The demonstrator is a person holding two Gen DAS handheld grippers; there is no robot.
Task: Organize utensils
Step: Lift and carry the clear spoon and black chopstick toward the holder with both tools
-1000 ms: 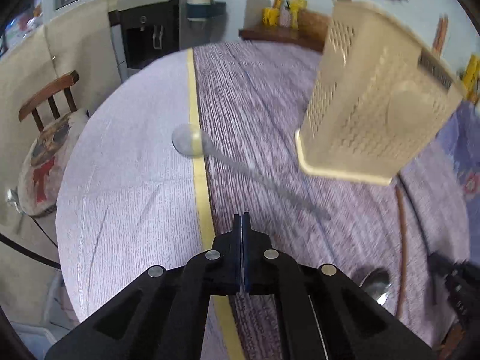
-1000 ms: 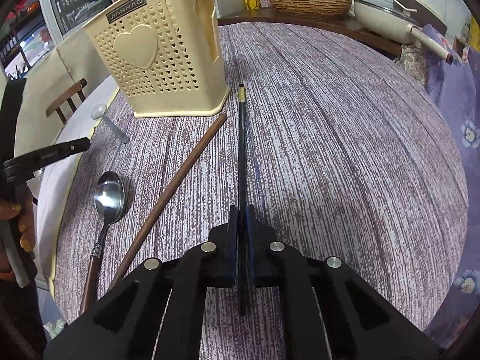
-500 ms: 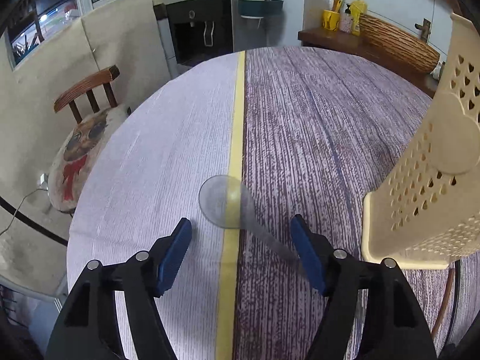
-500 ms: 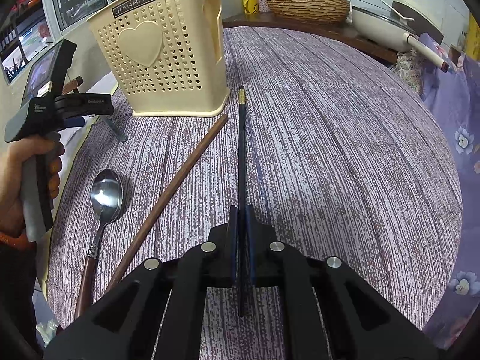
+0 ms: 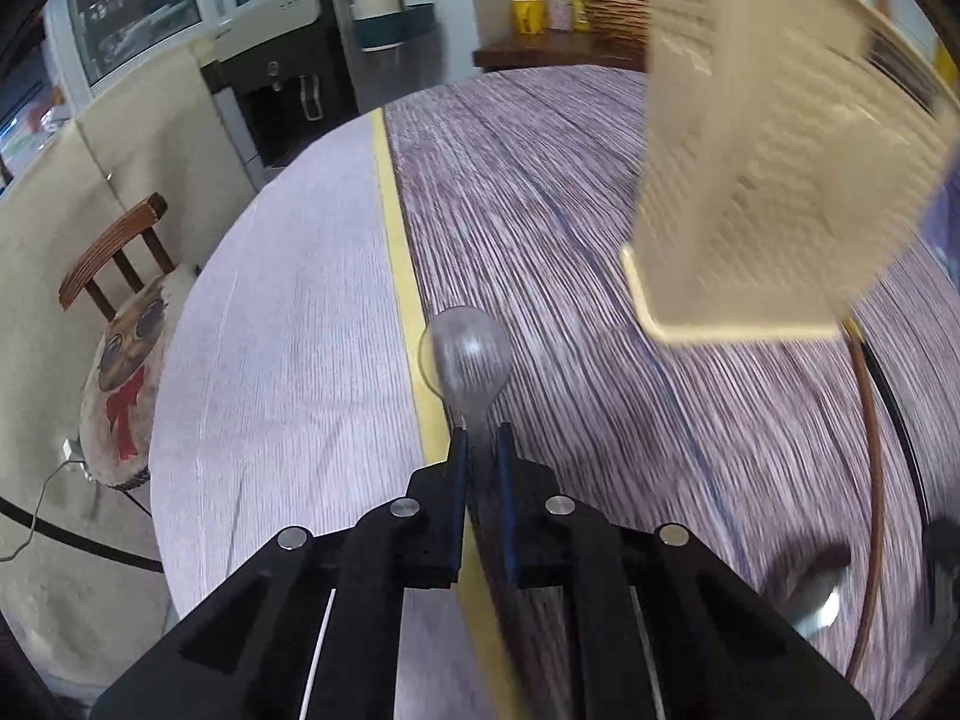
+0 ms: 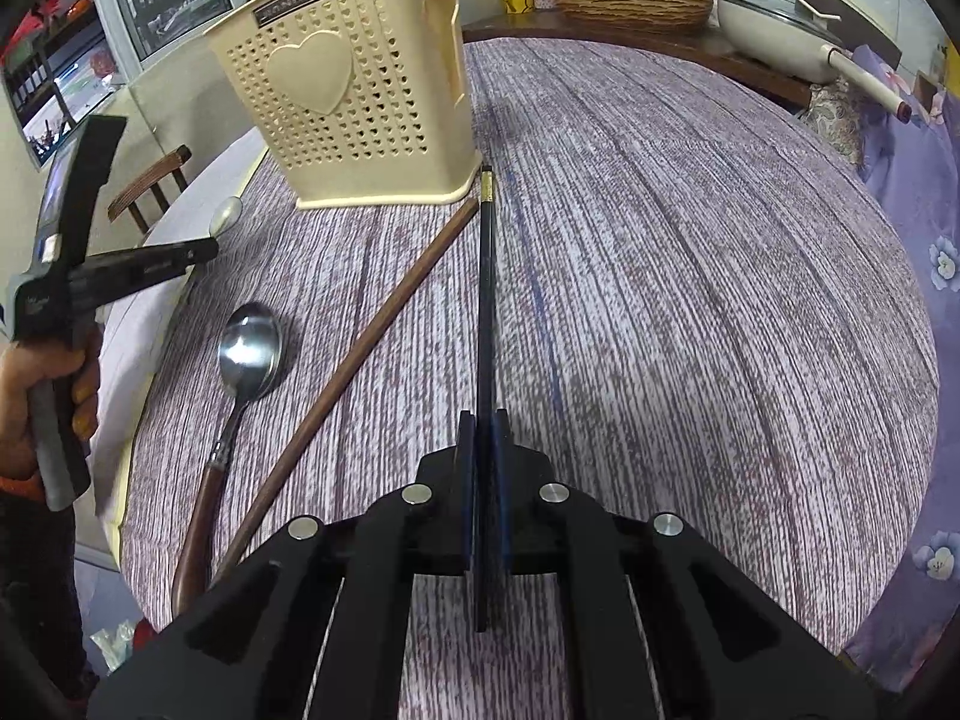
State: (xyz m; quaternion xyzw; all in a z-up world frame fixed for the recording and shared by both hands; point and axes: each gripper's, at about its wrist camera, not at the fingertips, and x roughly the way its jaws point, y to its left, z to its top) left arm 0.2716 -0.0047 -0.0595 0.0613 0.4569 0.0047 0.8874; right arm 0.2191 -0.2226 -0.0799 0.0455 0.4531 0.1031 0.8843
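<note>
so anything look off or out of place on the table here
Nothing is spilled or broken. The utensils are just scattered: a wooden-handled spoon and a brown chopstick lie loose on the tablecloth outside the cream basket. Each gripper already holds one piece.

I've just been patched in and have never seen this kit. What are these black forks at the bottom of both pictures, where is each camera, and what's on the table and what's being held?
No robot here: a person holds a hand-held claw in each hand. Each picture comes from a fisheye camera on one claw, looking along its two fingers.

Left wrist picture: the left claw is shut on the neck of a pale spoon.

Right wrist picture: the right claw is shut on a dark chopstick, its gold-banded tip near the cream basket. A hand at the left edge holds the other claw.

On the striped tablecloth lie a brown chopstick and a metal spoon with a wooden handle.
</note>
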